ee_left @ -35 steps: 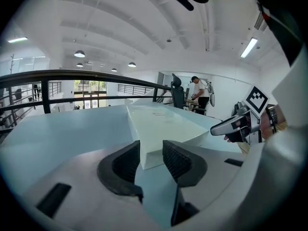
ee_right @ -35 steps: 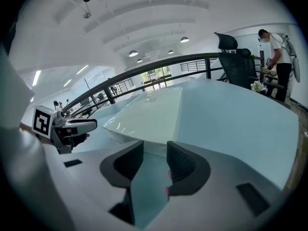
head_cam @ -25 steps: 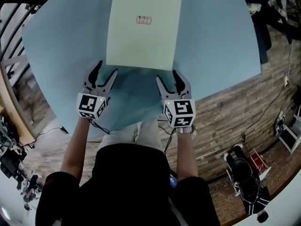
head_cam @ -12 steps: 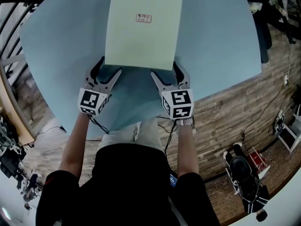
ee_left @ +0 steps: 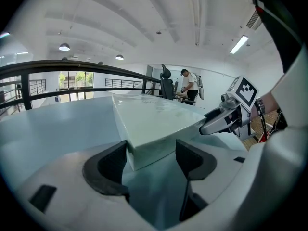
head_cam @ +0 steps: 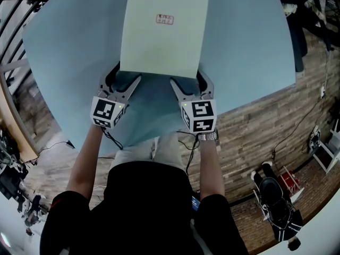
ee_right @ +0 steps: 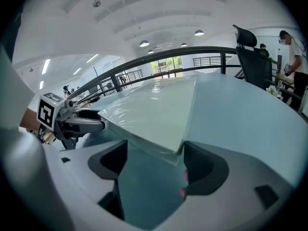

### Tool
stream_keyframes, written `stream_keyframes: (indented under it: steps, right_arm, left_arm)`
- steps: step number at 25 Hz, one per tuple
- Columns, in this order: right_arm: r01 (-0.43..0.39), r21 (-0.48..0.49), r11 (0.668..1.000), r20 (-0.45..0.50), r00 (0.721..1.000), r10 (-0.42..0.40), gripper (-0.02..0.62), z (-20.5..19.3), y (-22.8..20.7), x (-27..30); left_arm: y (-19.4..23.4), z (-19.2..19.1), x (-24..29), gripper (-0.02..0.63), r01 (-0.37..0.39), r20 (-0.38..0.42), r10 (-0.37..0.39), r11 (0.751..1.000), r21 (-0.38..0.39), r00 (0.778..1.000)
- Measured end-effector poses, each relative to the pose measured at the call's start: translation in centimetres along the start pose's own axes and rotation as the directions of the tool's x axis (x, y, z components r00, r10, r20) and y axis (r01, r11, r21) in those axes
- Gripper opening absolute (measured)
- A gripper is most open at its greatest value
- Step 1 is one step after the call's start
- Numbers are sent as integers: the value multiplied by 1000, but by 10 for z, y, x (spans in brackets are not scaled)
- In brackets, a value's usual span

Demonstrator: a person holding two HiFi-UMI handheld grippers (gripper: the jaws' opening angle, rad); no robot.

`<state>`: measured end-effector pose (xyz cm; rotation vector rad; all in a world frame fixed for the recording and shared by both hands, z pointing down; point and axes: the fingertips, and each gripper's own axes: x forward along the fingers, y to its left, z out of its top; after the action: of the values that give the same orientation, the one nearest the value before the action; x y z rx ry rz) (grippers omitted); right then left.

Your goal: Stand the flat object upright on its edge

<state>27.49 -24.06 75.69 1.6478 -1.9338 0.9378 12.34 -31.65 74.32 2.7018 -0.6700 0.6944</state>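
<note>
**A:** How do the tongs stand?

**B:** Both are spread, and they have just been opening. The left tongs (head_cam: pixel 123 77) straddle the near left corner of the flat pale-green object (head_cam: pixel 164 36). The right tongs (head_cam: pixel 187 78) straddle its near right corner. Neither pair squeezes it.

**A:** And the object itself?

**B:** It lies broad face up on the light-blue desk (head_cam: pixel 249 47), with a small label (head_cam: pixel 164 19) on top.

**A:** And beyond the desk?

**B:** A plank floor (head_cam: pixel 255 121) lies below the desk's edge and a black railing (ee_left: pixel 72 67) runs behind it. Farther off are an office chair (ee_right: pixel 250 57) and a person (ee_left: pixel 189 83) standing.
</note>
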Motion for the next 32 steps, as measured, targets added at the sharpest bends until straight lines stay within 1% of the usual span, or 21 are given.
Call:
stream_keyframes:
  steps: [6, 12, 17, 32]
  right_arm:
    - [3, -15, 1000, 0, 1000, -3, 341, 0, 1, -2]
    - [-2, -14, 1000, -2, 1000, 2, 341, 1, 1, -3]
    - [-5, -20, 1000, -7, 1000, 5, 341, 0, 4, -7]
    - [-13, -28, 1000, 6, 1000, 13, 341, -8, 18, -27]
  left_arm:
    - [-1, 0, -1, 301, -2, 4, 3, 1000, -12, 1000]
    - [-3, 1, -2, 301, 8, -7, -8, 1000, -3, 1000]
    - [-5, 2, -5, 301, 0, -4, 0, 1000, -5, 1000]
    - [-21, -1, -30, 301, -11, 10, 11, 1000, 0, 1000]
